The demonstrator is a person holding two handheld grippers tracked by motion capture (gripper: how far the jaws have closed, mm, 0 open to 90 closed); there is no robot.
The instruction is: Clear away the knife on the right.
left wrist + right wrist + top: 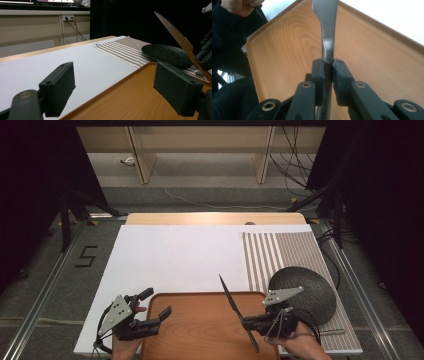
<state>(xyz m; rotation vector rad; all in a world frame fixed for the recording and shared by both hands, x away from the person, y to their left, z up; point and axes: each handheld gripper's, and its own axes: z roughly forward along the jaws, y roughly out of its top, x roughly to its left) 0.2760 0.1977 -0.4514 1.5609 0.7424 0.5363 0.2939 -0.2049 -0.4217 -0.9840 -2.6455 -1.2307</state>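
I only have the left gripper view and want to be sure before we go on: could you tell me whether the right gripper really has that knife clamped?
Observer: Yes, the right gripper has its jaws shut on the knife handle.
Operator: Thank you. Where is the knife relative to the tray?
Observer: It is over the tray's right part, tip pointing away from the person.
Operator: And my gripper?
Observer: The left gripper is open at the tray's left edge.

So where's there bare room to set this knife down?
The wooden tray under the knife is bare between the left gripper and right gripper. The white sheet beyond it is free too. The striped placemat is crowded by the black plate.
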